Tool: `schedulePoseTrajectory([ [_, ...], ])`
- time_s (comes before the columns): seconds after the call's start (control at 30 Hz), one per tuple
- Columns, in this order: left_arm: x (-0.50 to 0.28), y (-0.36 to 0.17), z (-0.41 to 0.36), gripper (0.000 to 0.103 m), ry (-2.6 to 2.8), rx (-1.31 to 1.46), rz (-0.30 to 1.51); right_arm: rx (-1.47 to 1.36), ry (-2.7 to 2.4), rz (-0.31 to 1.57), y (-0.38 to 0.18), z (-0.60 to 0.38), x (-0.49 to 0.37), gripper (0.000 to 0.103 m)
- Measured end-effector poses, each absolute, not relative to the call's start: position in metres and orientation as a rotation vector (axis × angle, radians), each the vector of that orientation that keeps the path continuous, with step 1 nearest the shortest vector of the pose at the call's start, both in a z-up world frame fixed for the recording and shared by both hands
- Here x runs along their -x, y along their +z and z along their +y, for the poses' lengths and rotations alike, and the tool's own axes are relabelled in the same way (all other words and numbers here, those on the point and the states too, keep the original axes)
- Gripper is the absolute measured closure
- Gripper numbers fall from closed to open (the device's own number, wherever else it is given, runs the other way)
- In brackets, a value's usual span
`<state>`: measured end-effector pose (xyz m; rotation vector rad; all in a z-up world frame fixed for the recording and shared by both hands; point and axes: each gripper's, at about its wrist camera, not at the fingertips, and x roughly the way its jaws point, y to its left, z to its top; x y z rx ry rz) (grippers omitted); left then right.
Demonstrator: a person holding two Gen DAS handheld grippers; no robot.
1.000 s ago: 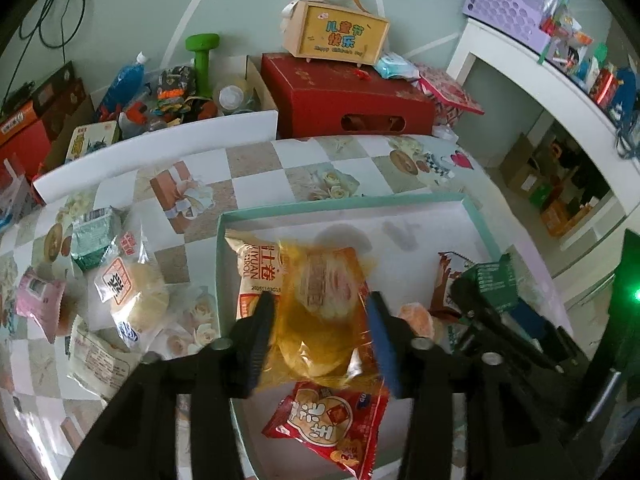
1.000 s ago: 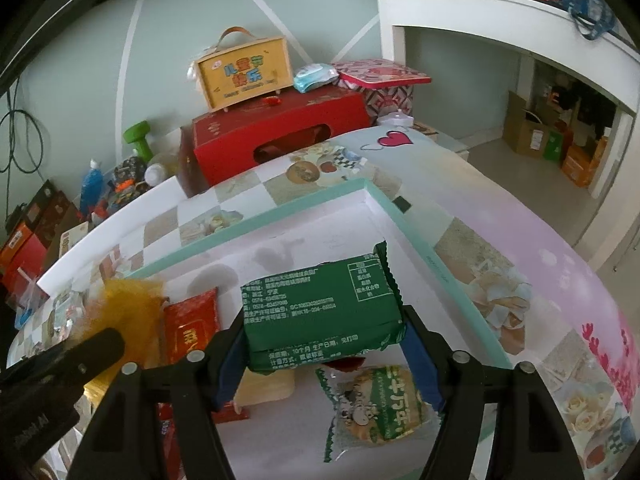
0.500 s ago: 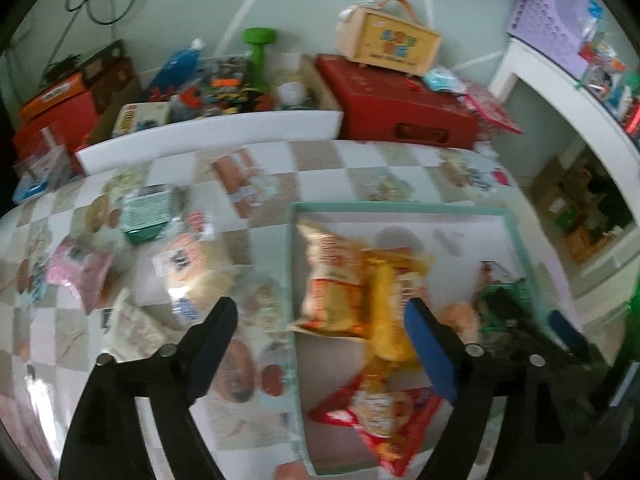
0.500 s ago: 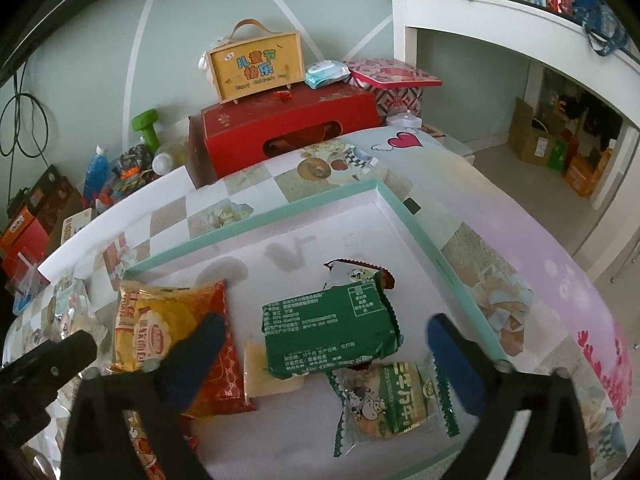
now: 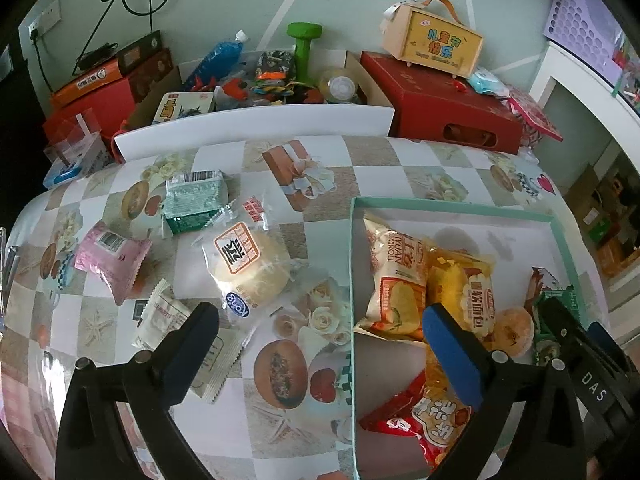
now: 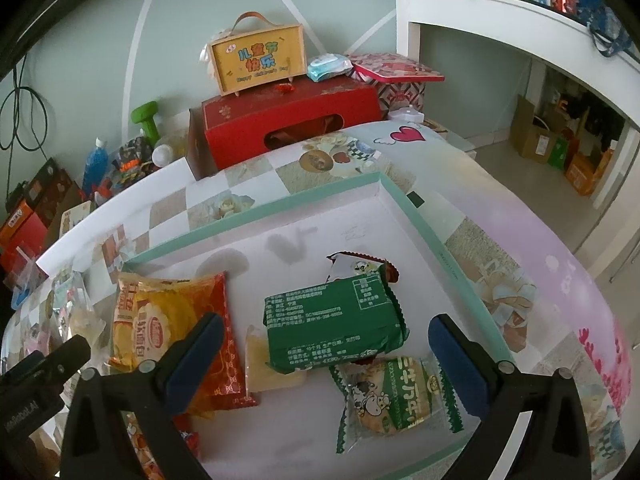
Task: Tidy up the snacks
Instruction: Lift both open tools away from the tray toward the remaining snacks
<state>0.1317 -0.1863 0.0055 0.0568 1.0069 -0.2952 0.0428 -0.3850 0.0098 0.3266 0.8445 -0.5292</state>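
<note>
- Both snacks have been let go since the earlier pictures: the yellow bag that the left gripper held now lies in the tray, and the green pack that the right gripper held lies there too.
- Left gripper's jaws are opening wide with nothing between them. It has swung over toward the loose snacks on the table.
- Right gripper's jaws stand wide apart over the green pack and do not touch it.
- 5 or so snacks lie in the tray. The orange bag is beside the yellow bag, and the cow cookie pack is just below the green pack.
- 4 snacks wait on the table, left of the tray: the round bun pack, the pink pack, the mint pack and the white pack.
- I think the drop step is done, and the next pick comes now.
- Next, the left gripper should go down over the round bun pack, which is nearest, and close gently, since the bun looks soft.
</note>
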Motion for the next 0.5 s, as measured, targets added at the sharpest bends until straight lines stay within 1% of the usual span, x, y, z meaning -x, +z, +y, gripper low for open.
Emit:
schedulePoseTrajectory([
  [0.3, -0.131, 0.009, -0.178, 0.002, -0.296, -0.051, 1.009, -0.315, -0.518, 0.846, 0.012, -0.381, -0.044, 0.0],
  [0.5, -0.131, 0.011, -0.155, 0.002, -0.263, -0.06, 1.024, -0.292, -0.481, 0.823, 0.024, -0.364, -0.05, 0.0],
])
